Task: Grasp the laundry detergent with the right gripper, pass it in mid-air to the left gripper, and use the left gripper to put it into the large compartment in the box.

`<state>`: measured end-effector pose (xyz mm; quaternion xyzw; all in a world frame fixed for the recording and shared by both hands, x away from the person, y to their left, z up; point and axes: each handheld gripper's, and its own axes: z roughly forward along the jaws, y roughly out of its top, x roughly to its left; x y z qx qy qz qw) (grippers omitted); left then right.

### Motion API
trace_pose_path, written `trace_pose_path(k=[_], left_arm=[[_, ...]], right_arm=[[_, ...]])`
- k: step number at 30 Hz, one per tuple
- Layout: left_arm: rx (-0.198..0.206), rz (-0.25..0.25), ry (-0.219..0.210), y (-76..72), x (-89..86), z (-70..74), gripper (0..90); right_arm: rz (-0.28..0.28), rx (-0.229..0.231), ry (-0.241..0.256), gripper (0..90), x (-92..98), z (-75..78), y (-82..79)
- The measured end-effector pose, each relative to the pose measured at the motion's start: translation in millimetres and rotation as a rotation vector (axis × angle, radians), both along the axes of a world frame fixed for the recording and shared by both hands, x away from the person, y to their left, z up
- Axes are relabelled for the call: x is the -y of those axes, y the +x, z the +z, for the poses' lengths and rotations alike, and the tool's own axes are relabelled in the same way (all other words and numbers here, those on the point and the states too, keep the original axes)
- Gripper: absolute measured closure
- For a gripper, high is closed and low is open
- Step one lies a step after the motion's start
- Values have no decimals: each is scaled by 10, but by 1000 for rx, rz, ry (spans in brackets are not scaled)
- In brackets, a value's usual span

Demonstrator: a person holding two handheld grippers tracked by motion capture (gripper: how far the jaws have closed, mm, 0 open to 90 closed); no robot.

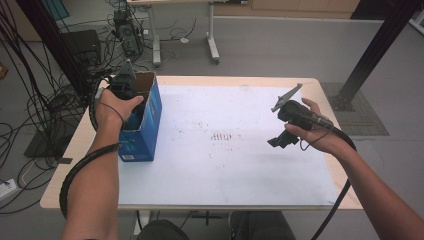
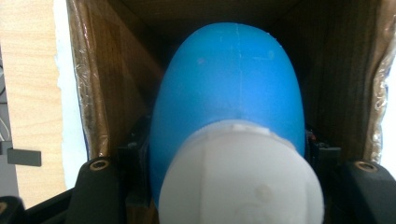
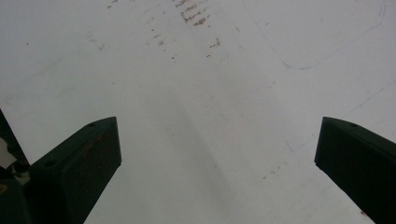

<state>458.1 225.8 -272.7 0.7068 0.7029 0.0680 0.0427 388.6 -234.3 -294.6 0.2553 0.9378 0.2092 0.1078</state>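
Grey floor and tangled black cables surround a pale wooden table [image 1: 75,145] whose top is mostly covered by a scuffed white sheet [image 1: 235,160]. Near its left edge stands an open-topped blue cardboard box [image 1: 147,127] with plain brown inner walls [image 2: 112,84].

At the box mouth, the left gripper [image 1: 131,112] points down into the opening. Its own view looks straight into the box, where a rounded blue plastic bottle with a white cap [image 2: 229,107] sits between the two black jaws, cap toward the camera and body reaching deeper inside. The jaws press against the bottle's sides, so this gripper is clenched on it; whether the bottle's base rests on the box floor is hidden.

Well to the right, the right gripper [image 1: 278,141] hangs above the bare sheet, jaws spread wide with nothing between them, and faint brown marks on the sheet below.

Judging by this, the bottle is already largely inside the box, so the carrying part of the work looks done. What seems left is lowering it fully, letting go, and lifting the left gripper clear of the cardboard walls.
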Motion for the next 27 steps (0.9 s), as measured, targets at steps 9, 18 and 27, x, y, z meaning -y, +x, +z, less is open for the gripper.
trace_pose_path(k=[9,18,27], left_arm=[[-1,0,4,-3,16,-2,366],[2,5,3,0,12,-5,366],[3,6,4,3,10,-7,365]], right_arm=[[-3,9,-6,4,42,45,-4],[-7,15,-5,3,66,74,5],[-10,19,-6,4,97,99,11]])
